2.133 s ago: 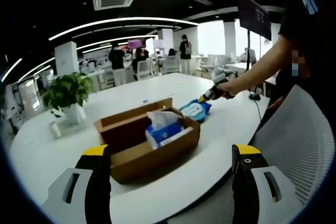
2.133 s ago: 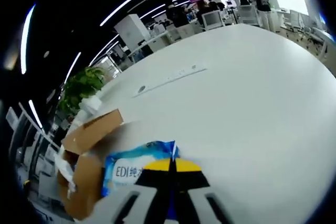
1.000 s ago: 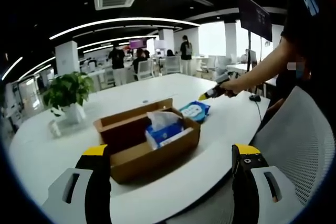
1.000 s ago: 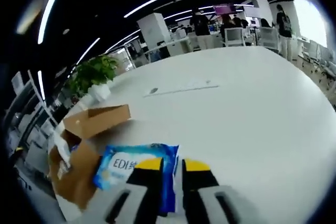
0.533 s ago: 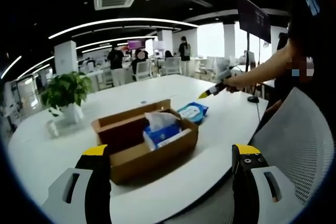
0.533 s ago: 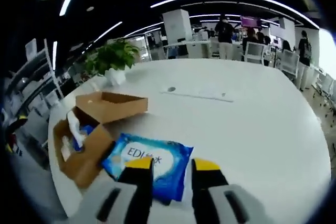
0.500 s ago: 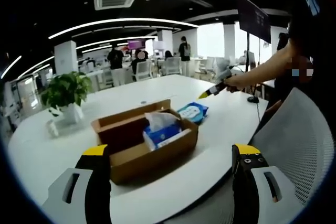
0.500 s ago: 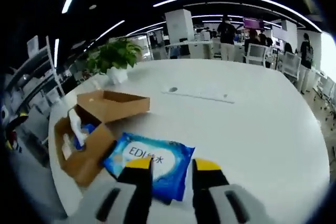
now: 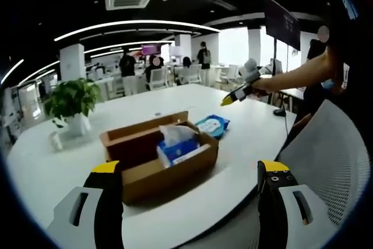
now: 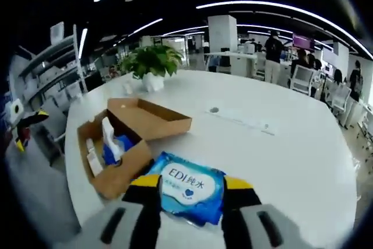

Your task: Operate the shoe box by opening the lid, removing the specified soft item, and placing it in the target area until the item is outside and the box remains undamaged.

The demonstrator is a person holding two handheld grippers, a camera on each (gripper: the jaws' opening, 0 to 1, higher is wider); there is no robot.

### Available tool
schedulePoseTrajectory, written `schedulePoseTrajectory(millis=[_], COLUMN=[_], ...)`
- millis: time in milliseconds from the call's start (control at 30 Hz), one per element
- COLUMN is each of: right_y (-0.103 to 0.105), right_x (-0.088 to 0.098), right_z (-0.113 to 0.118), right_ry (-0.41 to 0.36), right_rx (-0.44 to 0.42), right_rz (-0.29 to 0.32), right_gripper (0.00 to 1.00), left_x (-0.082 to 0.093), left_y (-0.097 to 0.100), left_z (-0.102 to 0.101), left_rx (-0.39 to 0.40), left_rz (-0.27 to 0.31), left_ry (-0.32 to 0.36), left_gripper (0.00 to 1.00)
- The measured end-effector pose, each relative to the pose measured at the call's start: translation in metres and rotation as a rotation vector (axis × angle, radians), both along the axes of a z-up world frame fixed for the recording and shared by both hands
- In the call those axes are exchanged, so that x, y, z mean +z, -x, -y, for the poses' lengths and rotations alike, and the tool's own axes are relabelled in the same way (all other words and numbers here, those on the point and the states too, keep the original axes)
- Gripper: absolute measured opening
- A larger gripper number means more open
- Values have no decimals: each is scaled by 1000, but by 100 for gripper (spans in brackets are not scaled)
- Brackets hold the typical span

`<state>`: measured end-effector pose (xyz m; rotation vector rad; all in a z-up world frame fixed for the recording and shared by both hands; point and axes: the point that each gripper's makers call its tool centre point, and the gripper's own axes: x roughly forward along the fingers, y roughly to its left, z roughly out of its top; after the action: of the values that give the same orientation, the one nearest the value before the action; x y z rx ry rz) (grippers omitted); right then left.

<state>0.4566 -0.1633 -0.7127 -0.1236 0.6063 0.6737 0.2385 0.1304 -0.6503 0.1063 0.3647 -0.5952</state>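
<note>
The wipes pack lies flat on the table, just beside the open box, outside it. The right gripper hangs above the pack with jaws spread, seemingly clear of it. The left gripper is released, holding nothing, short of the box.

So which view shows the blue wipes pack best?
The right gripper view: the wipes pack lies close, label readable, beside the box. In the left gripper view the pack is small and partly hidden behind the box.
</note>
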Motion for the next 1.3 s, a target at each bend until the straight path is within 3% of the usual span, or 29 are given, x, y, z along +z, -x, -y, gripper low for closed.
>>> schedulePoseTrajectory(millis=[200,567,967,1300], right_y=[9,19,28,39], right_x=[17,31,34,20], right_z=[-24,-67,-123,-159], right_ry=[-7,-2,14,39], right_rx=[84,244,395,499], right_rz=[28,58,71,59], right_gripper=[41,43,43,43], left_x=[0,-3,-5,-6], left_y=[1,-1,-2,-2], left_z=[1,-1,-4,-5], left_rx=[1,-1,2,-3], left_rz=[0,-1,-2,0], left_ry=[-5,-20,-28,-30], left_gripper=[100,100,100,100])
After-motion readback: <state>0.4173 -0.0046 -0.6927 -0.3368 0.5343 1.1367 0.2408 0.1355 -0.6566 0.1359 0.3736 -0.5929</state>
